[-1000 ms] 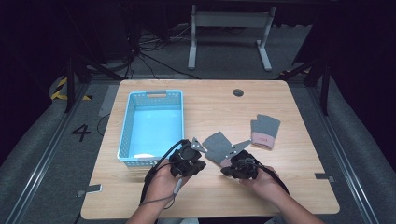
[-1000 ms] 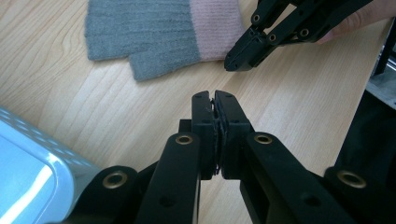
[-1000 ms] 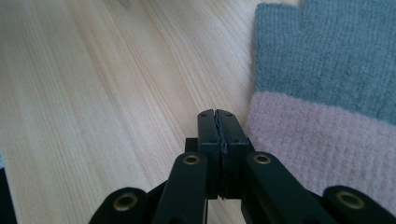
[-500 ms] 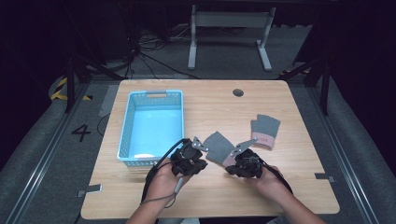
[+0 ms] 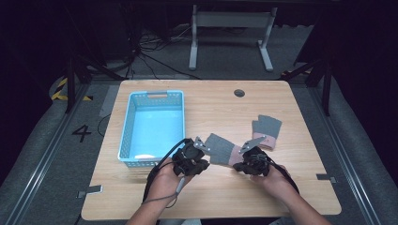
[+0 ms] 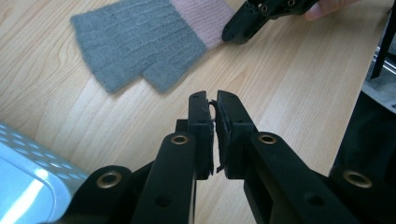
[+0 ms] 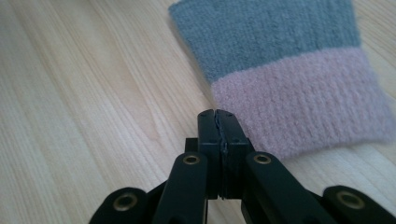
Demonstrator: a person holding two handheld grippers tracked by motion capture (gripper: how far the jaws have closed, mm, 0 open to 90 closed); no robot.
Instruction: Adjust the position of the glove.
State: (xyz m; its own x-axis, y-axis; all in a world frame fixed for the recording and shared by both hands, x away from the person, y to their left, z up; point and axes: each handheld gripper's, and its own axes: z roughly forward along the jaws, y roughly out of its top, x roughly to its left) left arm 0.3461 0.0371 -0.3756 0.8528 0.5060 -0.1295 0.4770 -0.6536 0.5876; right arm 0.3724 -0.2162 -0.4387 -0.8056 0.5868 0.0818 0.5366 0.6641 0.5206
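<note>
Two tools sit low over the counter [image 5: 300, 183], either side of a grey-and-pink glove [image 5: 220, 150] lying flat near the front edge. Left tool [image 5: 201, 149] — jaws nearly together, gripping nothing — is just beside the glove's grey end; right tool [image 5: 245, 149] — jaws clenched empty — is at its pink cuff.

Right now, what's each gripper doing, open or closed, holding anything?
Left gripper: closed, holding nothing, short of the glove.
Right gripper: closed, empty, at the glove's pink cuff.
</note>
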